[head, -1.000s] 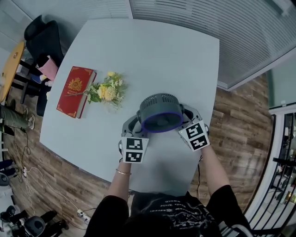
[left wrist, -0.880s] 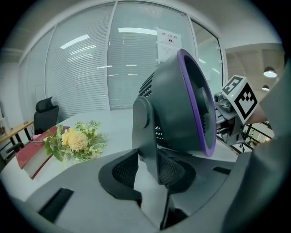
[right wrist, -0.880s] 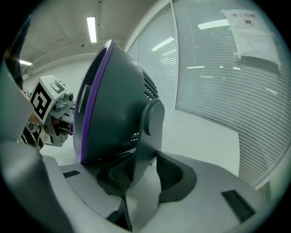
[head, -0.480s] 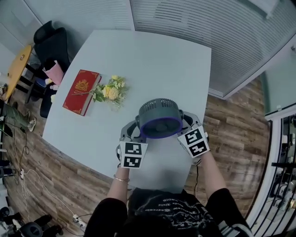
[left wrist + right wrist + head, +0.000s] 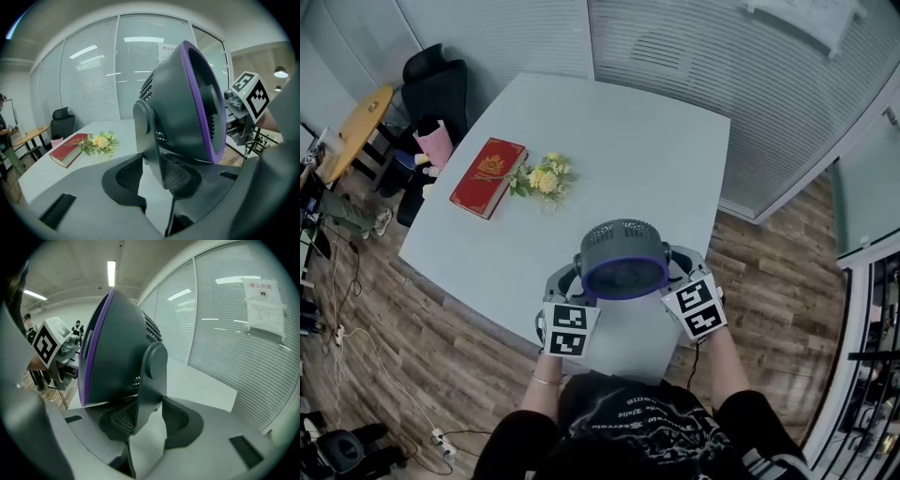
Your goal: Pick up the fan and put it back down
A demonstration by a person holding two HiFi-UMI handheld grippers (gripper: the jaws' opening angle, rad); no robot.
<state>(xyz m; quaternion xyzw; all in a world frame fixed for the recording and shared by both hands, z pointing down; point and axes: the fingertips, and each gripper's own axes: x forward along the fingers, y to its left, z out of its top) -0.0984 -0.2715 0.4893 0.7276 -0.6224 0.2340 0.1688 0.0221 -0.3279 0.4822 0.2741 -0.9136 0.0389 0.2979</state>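
My left claw (image 5: 152,171) is clamped on one side strut of the fan (image 5: 623,259), and my right claw (image 5: 149,417) is clenched on the other. The fan hangs over the table's (image 5: 628,141) near edge. I judge it to be stiff, smooth plastic and top-heavy, so the struts are the place to grip, not the grille.

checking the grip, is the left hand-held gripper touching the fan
Touching: in the left gripper view the left hand-held gripper clamps the fan by its side arm.
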